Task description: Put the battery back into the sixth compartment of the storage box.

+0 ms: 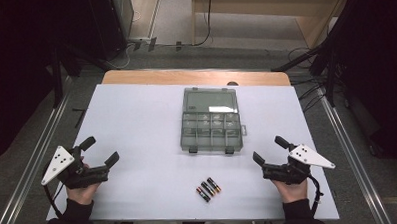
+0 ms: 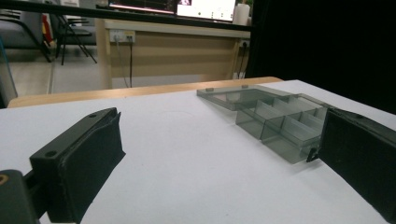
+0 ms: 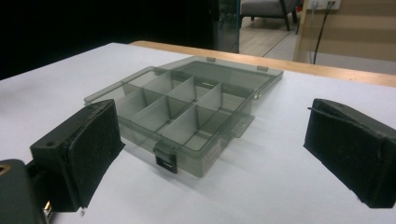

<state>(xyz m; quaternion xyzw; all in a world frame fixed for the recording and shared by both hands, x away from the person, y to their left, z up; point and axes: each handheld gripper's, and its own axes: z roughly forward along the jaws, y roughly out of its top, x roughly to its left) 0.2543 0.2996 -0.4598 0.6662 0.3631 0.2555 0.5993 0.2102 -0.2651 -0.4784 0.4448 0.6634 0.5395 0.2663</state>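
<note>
Left gripper (image 1: 102, 151) spread wide, empty; right gripper (image 1: 269, 148) equally wide, empty; open compartment box (image 1: 210, 125) sits between and ahead of them; three batteries (image 1: 208, 188) lie nearer the right one.

A white tabletop (image 1: 137, 124) with a bare wooden strip (image 1: 195, 77) along its 12 o'clock edge stands on a grey floor (image 1: 184, 55). Toward 12 o'clock a light wooden desk (image 1: 263, 4) sits with dark cables (image 1: 206, 26) hanging under it. Black curtains (image 1: 20, 73) close off 9 and 3 o'clock. Metal rails (image 1: 33, 163) run along both sides.
</note>
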